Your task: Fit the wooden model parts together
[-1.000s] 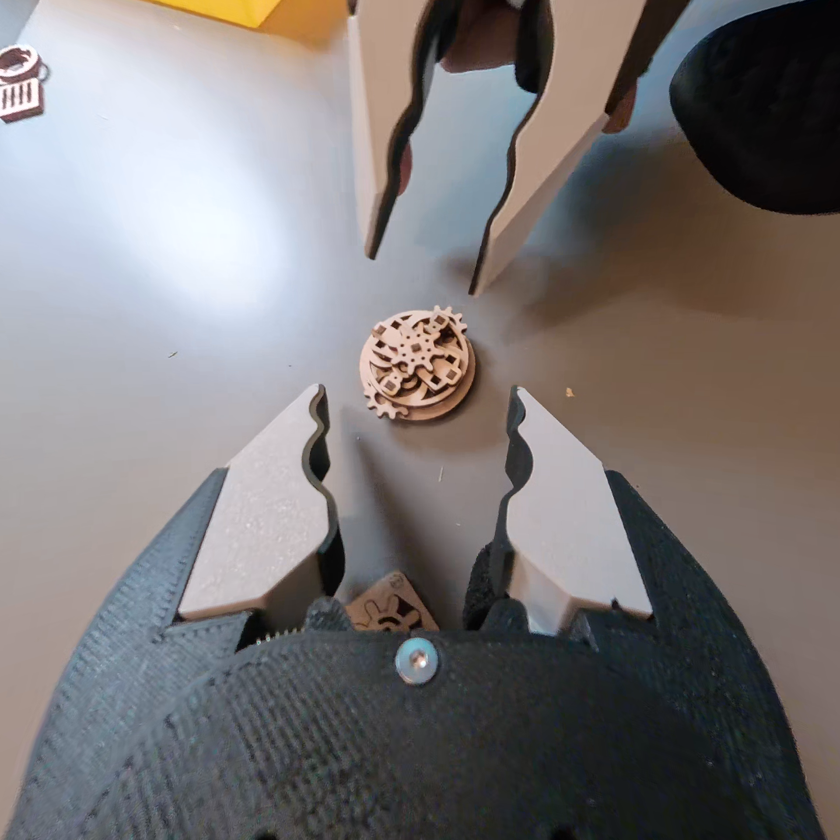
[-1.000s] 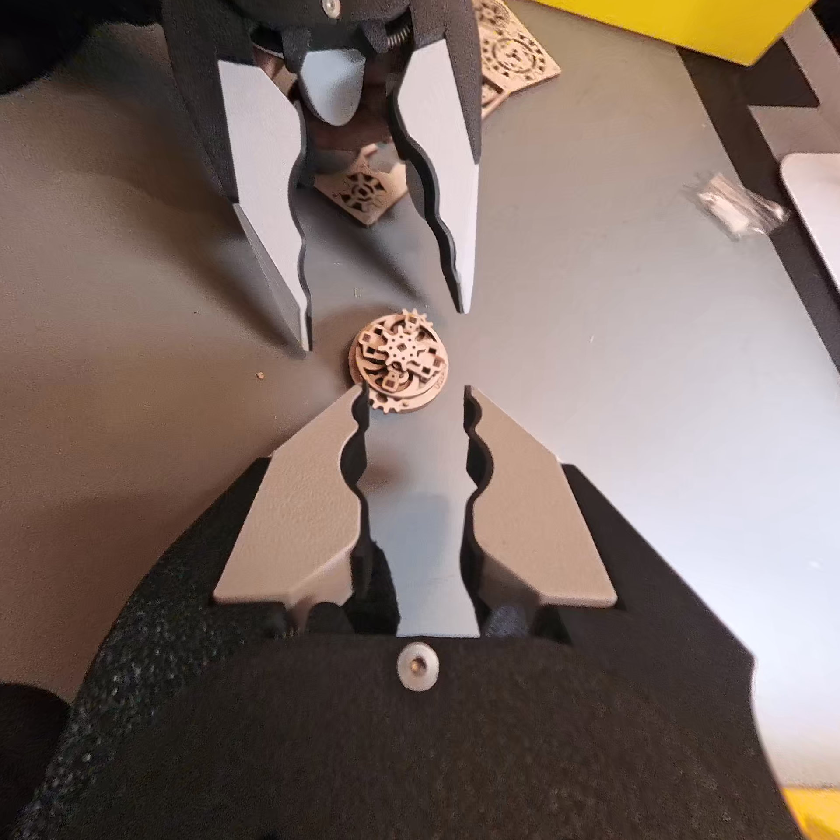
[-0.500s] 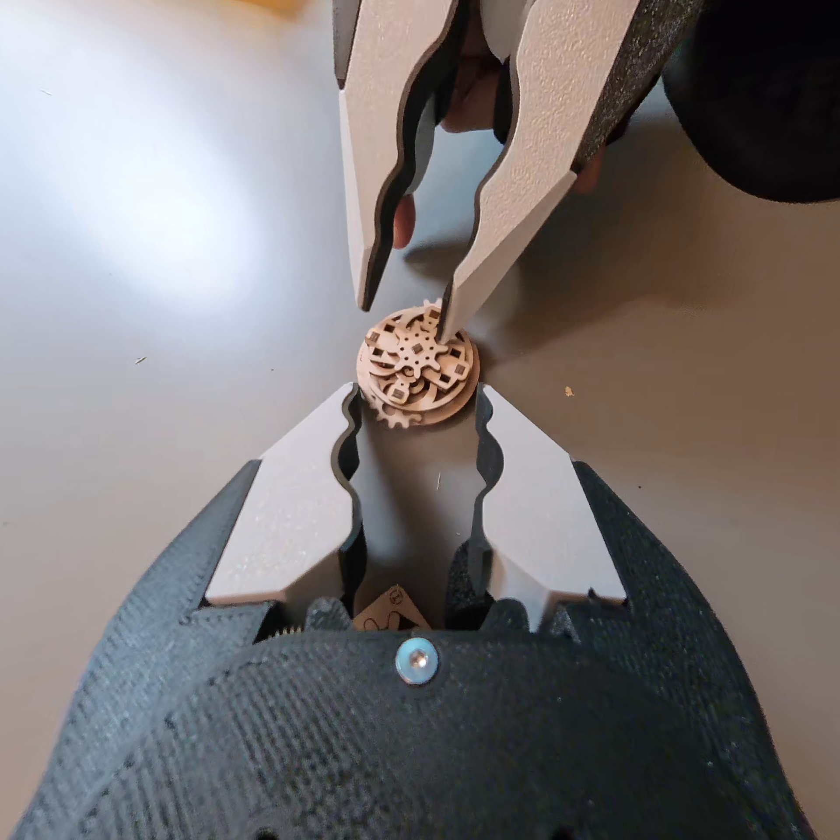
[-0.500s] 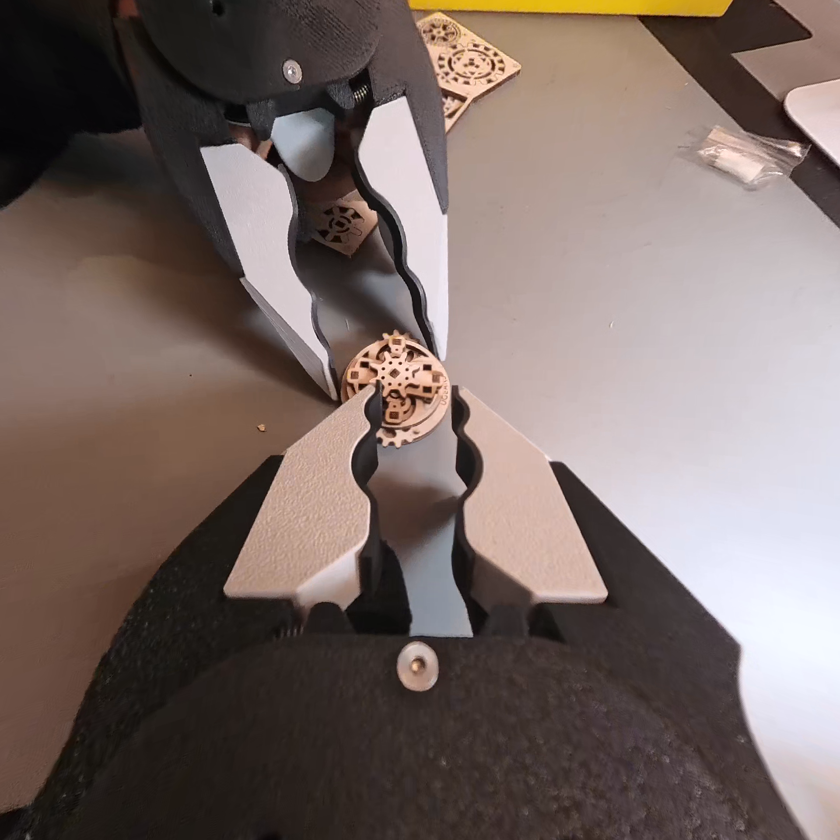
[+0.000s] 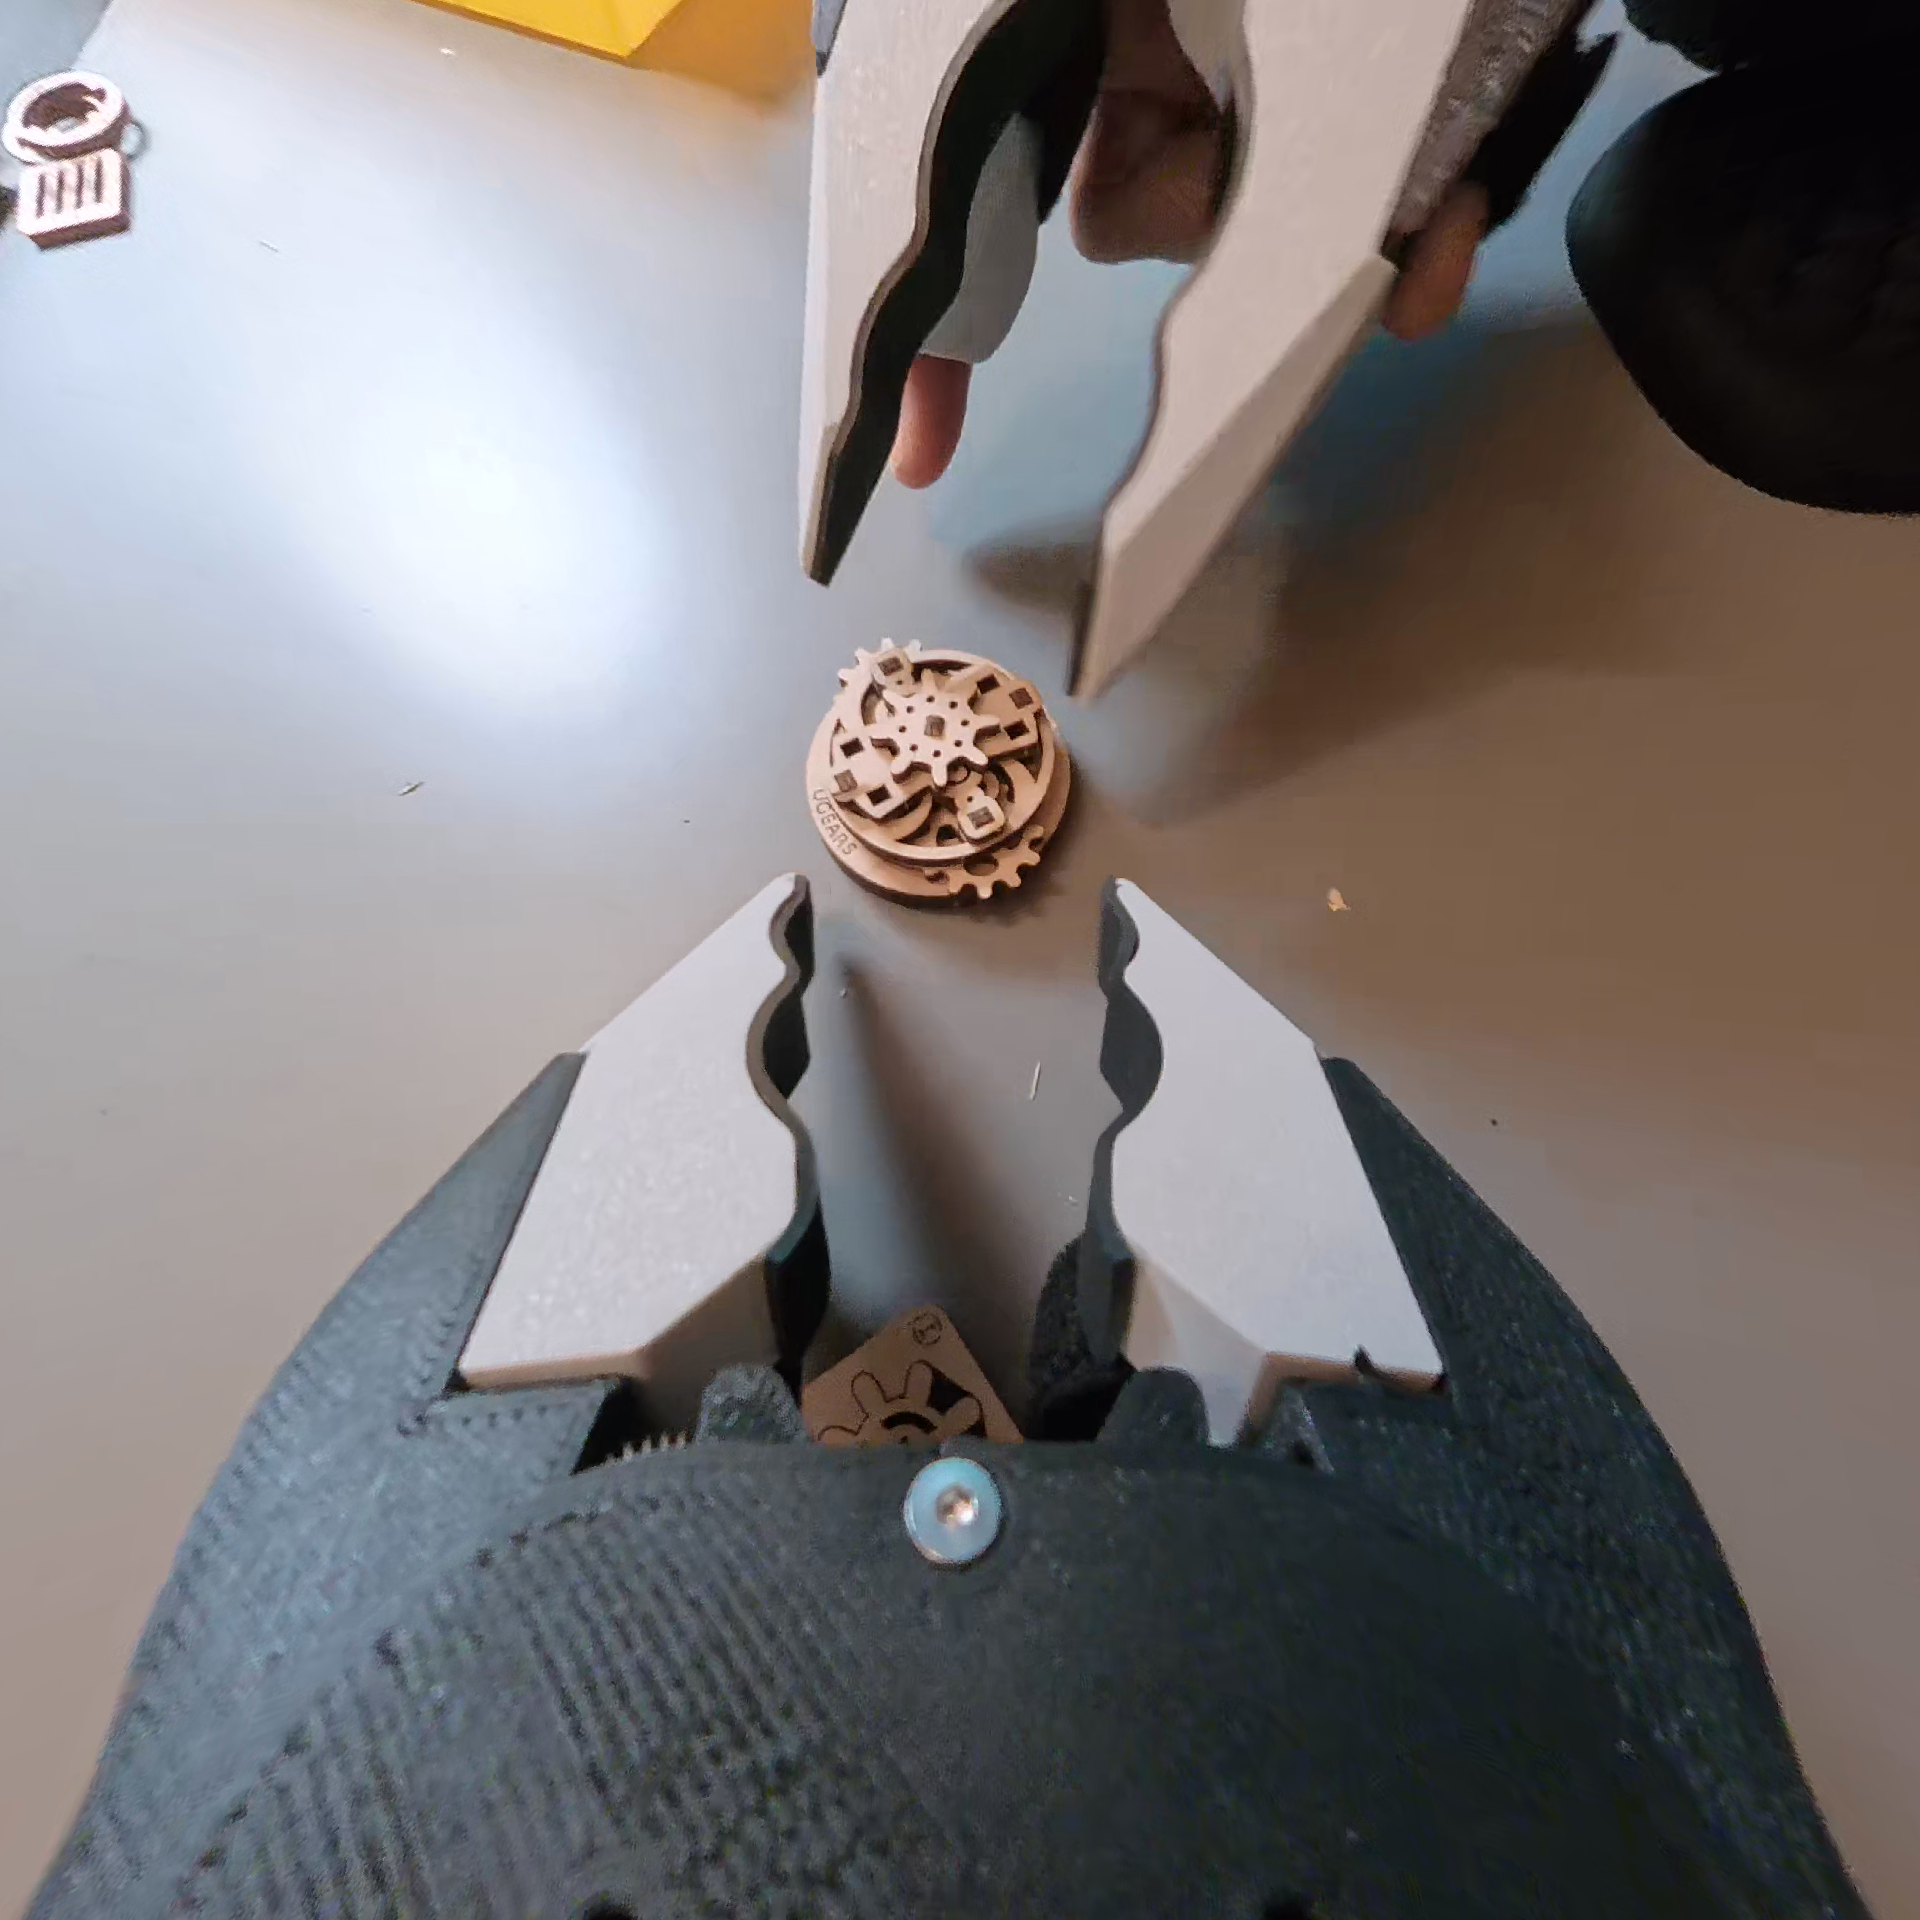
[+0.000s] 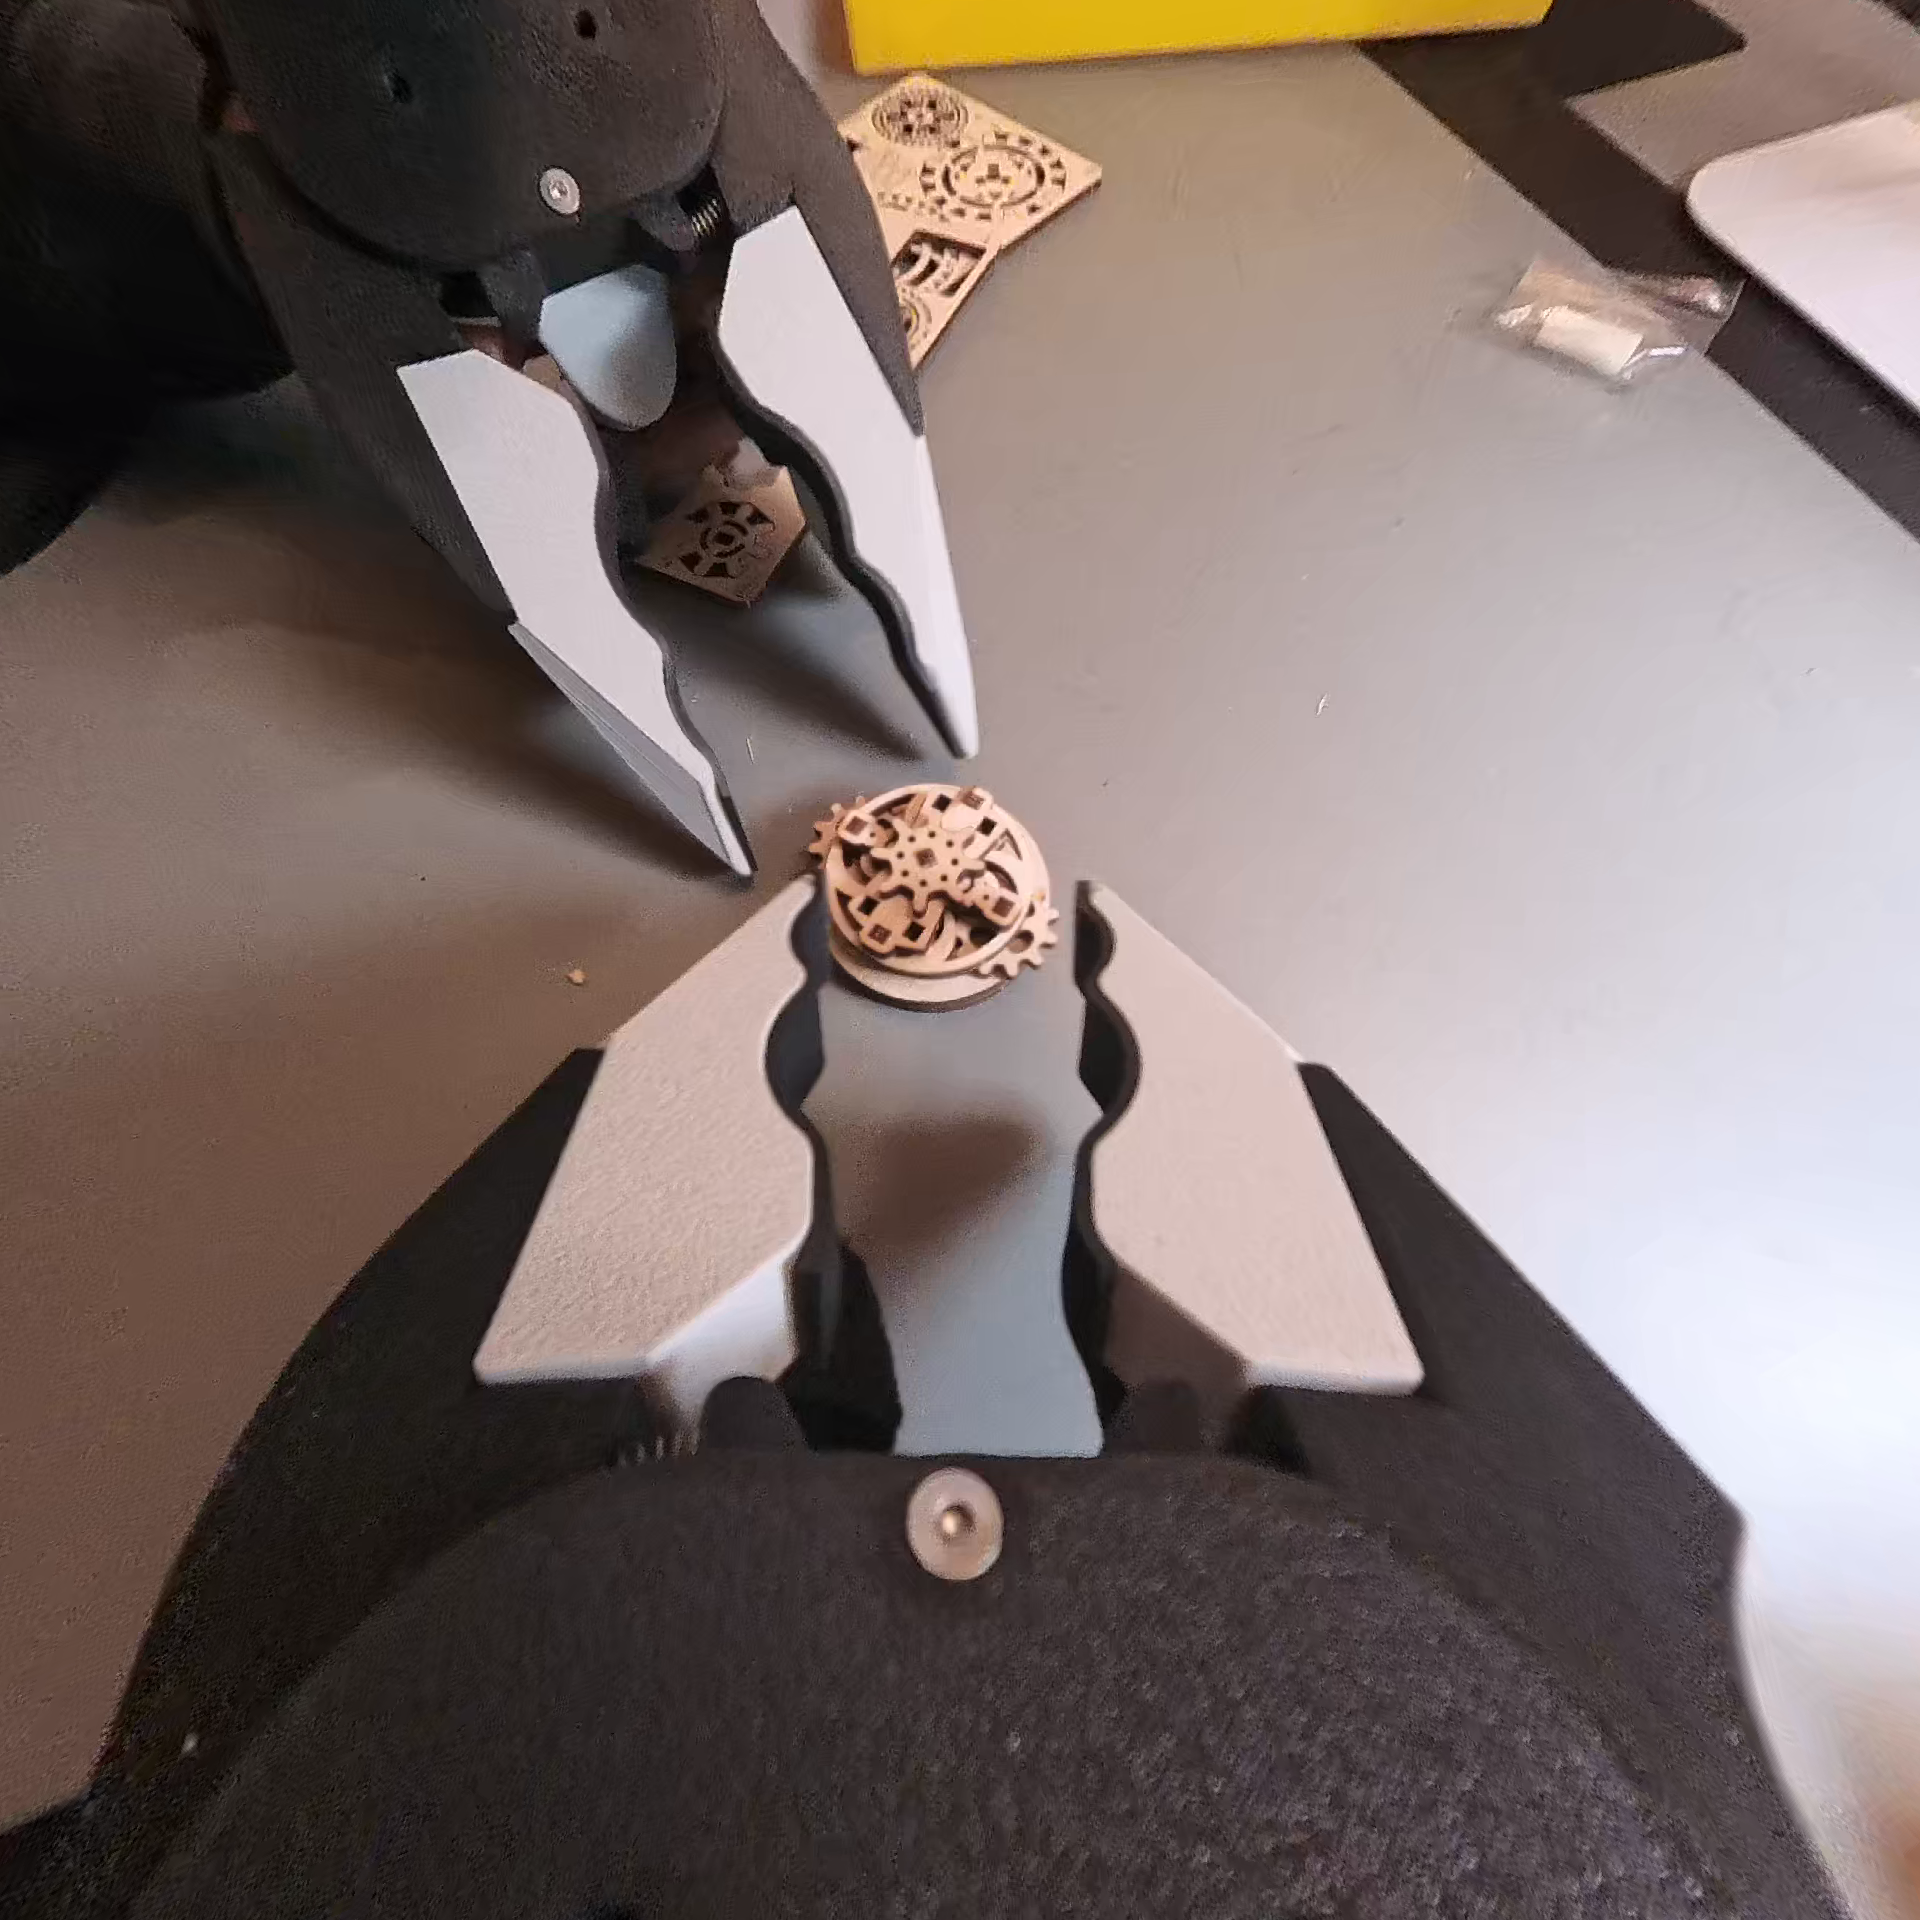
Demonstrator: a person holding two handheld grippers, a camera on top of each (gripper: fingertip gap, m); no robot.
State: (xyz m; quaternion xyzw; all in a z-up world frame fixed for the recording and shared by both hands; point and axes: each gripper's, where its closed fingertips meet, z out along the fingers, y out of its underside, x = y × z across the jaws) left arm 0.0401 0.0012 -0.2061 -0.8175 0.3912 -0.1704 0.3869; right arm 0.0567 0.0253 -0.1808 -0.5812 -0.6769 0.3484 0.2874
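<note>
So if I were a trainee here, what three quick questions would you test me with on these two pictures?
1. True or false: the left gripper is clamped on the round wooden gear model.
2. Where does the gear model lie? A) on the grey table between the two grippers; B) inside the yellow box; C) on the wooden parts sheet.
3. Fill in: the jaws of the right gripper stand ____.

Key
1. False: its jaws are apart and the model lies just beyond its tips.
2. A
3. Open; the model sits at their tips, ungripped.
</note>
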